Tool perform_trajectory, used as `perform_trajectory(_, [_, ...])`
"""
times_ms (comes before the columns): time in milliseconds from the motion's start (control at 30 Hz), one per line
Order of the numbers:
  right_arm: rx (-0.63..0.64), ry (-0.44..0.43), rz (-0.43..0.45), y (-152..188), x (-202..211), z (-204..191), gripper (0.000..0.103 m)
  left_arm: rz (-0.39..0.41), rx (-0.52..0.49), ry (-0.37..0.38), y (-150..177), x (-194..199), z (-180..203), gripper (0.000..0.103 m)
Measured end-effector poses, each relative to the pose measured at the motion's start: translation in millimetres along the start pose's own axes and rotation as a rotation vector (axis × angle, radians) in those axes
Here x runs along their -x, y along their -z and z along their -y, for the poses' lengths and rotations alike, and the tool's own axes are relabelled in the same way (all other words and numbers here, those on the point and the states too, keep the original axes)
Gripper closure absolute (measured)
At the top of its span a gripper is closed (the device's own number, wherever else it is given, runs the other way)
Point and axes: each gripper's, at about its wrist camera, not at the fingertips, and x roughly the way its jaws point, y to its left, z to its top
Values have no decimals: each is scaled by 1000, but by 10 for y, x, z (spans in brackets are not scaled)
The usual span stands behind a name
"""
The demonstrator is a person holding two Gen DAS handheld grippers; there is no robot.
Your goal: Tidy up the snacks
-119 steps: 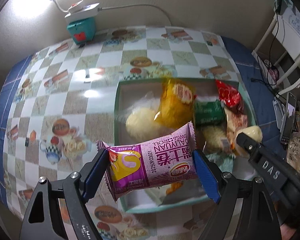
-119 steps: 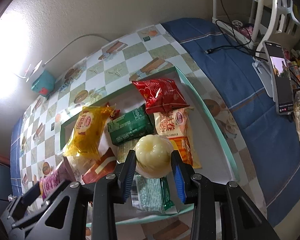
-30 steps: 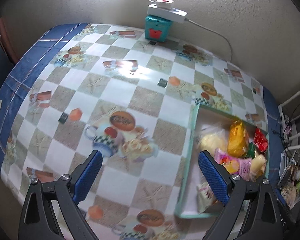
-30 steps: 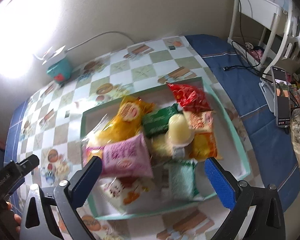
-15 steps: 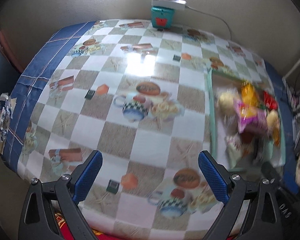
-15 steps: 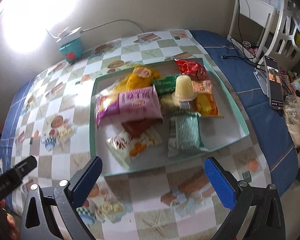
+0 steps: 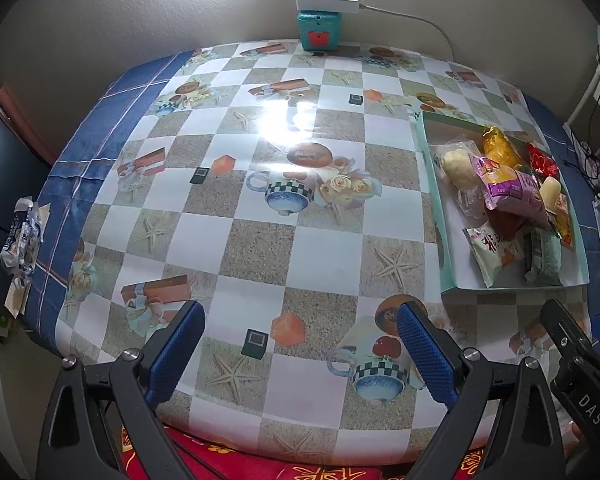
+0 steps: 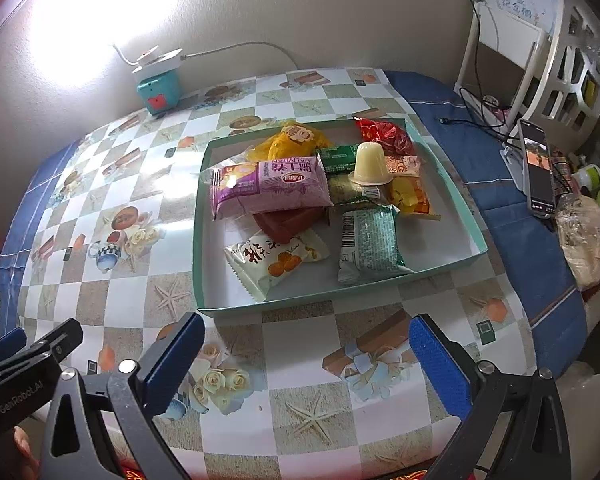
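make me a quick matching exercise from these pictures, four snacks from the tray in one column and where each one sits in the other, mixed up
Things:
1. pink roll pack
2. pudding cup
3. red packet
4. white packet

Places:
A. far right corner of the tray
B. nearest the tray's front edge, left side
C. upside down on the packets
D. across the pile's left side

Pairs: 1-D, 2-C, 3-A, 4-B

We see both views sharp, with no motion blur. A strong lamp glow blows out the wall (image 8: 80,28) far ahead and to the left of the right gripper (image 8: 306,354), and straight ahead of the left gripper (image 7: 298,344). Its glare washes across the glossy tablecloth (image 7: 284,120) ahead. The tray (image 8: 300,300) throws only a soft shadow. Fisheye bending curves the table edges, and the corners fall dark.
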Motion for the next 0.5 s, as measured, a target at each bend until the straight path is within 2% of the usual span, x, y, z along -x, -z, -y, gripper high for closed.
perform_trajectory(233, [-1, 6, 10, 1, 22, 8, 0, 9, 13, -2, 2, 28, -30, 6])
perform_trajectory(500, [2, 6, 0, -9, -5, 4, 0, -15, 11, 6, -9, -27, -29, 6])
